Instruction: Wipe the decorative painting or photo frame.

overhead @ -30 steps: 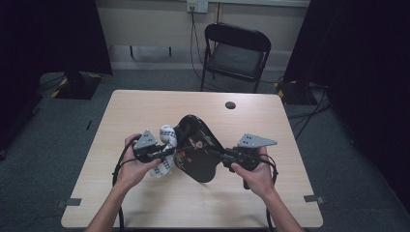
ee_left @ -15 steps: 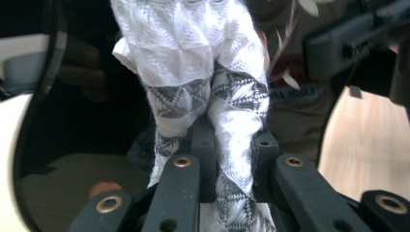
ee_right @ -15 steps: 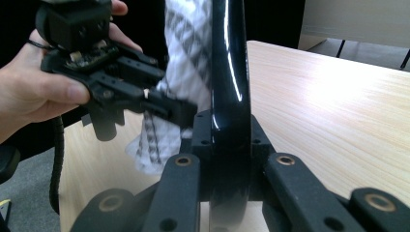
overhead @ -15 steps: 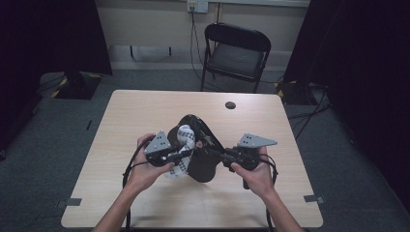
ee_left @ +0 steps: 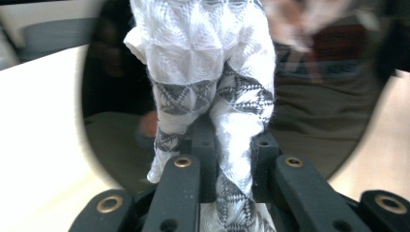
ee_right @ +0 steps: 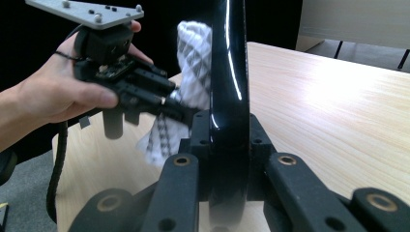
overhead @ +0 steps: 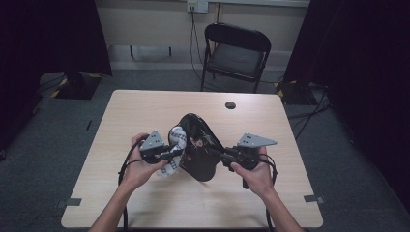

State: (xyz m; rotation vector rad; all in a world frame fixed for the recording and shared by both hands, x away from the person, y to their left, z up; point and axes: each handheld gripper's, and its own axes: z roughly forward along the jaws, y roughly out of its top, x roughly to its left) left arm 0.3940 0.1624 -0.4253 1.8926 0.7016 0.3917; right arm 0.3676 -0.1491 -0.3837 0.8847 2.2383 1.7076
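Above the middle of the counter (overhead: 145, 116), the right tool (overhead: 223, 155) is clamping the edge of a glossy black plate (overhead: 200, 150), holding it tilted. The left tool (overhead: 176, 152) is gripping a white patterned cloth (overhead: 175, 140), pressing it against the plate's face.

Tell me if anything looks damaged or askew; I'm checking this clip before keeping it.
Nothing stands out. The right gripper holds the glossy black plate on edge by its rim, while the left gripper presses a patterned white cloth against its face.

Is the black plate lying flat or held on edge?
On edge: the right hand-held gripper clamps the black plate, its glossy rim rising vertically off the table.
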